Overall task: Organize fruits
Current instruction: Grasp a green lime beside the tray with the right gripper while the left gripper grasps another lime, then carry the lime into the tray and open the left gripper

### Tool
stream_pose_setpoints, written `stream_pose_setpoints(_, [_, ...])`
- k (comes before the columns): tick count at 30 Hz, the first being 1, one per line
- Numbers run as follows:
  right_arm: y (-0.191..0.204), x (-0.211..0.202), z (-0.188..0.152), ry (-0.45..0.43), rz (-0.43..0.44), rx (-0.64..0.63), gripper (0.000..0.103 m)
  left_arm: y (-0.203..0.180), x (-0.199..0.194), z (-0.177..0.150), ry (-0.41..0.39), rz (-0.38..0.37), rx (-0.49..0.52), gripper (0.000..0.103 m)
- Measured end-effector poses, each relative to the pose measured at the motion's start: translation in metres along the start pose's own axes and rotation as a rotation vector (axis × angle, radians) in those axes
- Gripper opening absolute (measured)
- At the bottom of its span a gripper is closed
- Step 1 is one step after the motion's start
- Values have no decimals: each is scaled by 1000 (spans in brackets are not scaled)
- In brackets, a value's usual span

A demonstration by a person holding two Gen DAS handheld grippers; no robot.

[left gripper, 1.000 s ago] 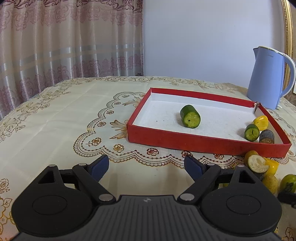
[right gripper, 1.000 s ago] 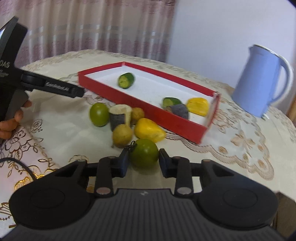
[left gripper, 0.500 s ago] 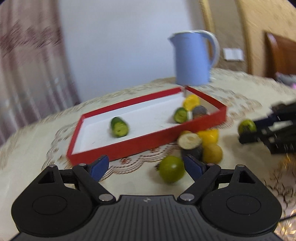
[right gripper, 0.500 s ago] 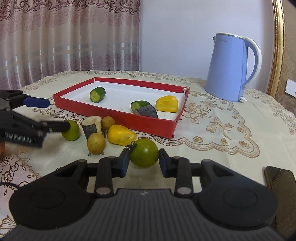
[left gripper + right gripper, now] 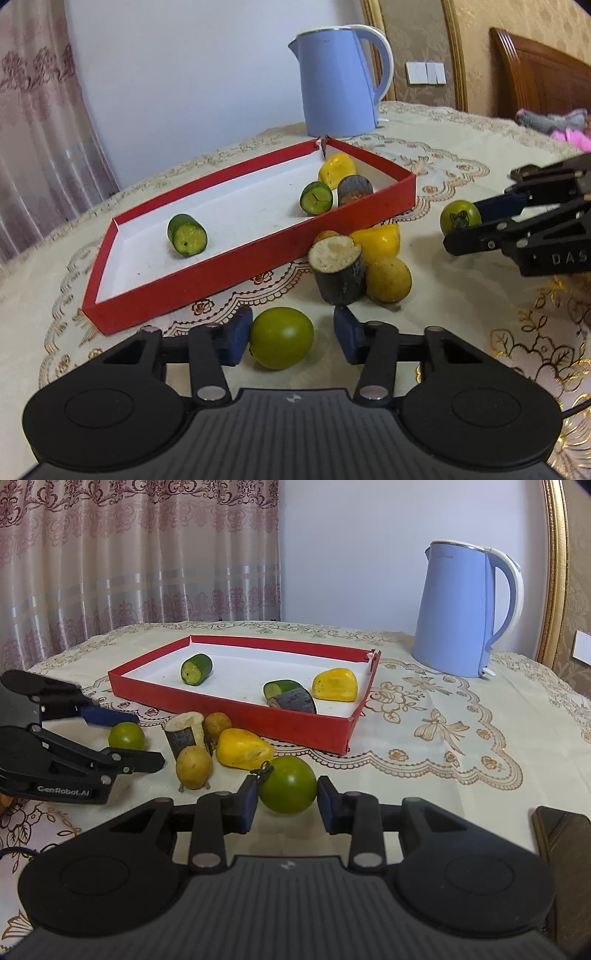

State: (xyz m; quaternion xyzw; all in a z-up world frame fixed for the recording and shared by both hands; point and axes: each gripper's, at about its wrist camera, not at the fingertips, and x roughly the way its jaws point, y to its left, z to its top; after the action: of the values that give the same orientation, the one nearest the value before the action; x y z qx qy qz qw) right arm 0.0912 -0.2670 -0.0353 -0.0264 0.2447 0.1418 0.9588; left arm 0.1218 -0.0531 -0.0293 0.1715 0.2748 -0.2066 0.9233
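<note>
I see a table w/ cream embroidered cloth (image 5: pixel 424 768). On it: red tray (image 5: pixel 236 720), blue kettle (image 5: pixel 458 613) behind it. Loose in front of tray: two green fruits (image 5: pixel 126 735) (image 5: pixel 288 790), yellow piece (image 5: pixel 243 748), cut dark stub (image 5: pixel 183 733), two tan fruits (image 5: pixel 192 767) (image 5: pixel 218 723). Dark flat item (image 5: pixel 561 838) at right edge.

left gripper (image 5: pixel 291 338) swung over, closing around green fruit (image 5: pixel 281 337)

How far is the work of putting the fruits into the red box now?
Done: four pieces lie in the red box. In hand: the right hand-held gripper is shut on a green fruit; the left hand-held gripper is closing around another green fruit. Left: four pieces on the tablecloth beside the box.
</note>
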Motion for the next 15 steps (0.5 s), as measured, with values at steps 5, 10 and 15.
stream_pose_setpoints(5, [-1,-1,0,-3,-2,2,32,12,-1,-1,11,4,-91,34])
stream_pose_setpoints(10, [-1,-1,1,0,-4,4,32,17,-7,-4,5,44,-141,34])
stream_pose_setpoints(15, [-1,0,0,1,-4,1,32,28,-15,-4,-20,45,-190,34])
